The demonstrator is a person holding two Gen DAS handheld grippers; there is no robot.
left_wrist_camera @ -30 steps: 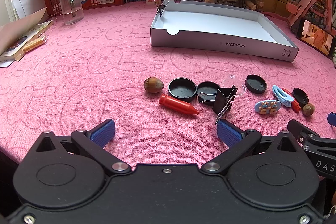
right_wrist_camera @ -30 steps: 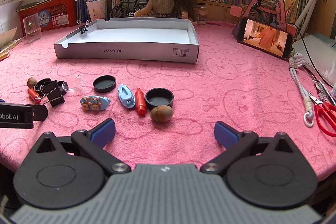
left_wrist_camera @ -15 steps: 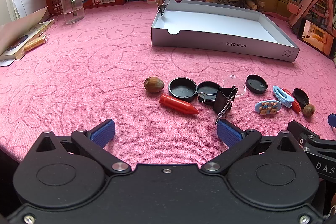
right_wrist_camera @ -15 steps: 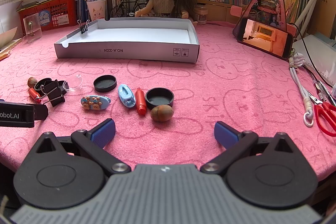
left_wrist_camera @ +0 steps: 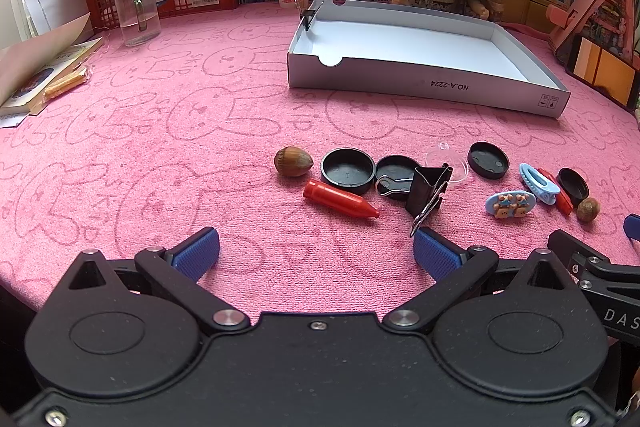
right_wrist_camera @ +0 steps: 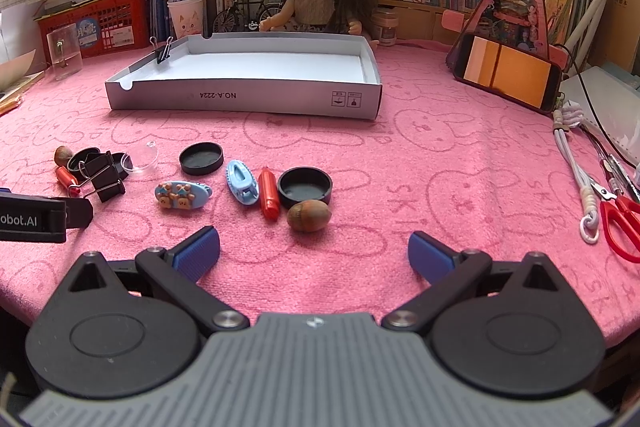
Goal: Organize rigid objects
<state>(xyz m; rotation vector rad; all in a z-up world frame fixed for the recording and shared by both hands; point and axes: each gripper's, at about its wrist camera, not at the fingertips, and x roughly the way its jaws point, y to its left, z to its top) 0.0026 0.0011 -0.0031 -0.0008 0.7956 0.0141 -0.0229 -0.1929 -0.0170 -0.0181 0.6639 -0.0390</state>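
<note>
Left gripper (left_wrist_camera: pixel 316 251) and right gripper (right_wrist_camera: pixel 314 251): both wide apart, empty, unmoved. Small objects lie between them and the white box (right_wrist_camera: pixel 248 99); phone (right_wrist_camera: pixel 508 75) screen changed.

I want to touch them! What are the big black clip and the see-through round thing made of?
The big black folding binder clip looks like painted sheet metal, with shiny bare wire handles. The see-through round disc behind it looks like thin clear plastic, glossy at the rim; glass can't be ruled out.
</note>
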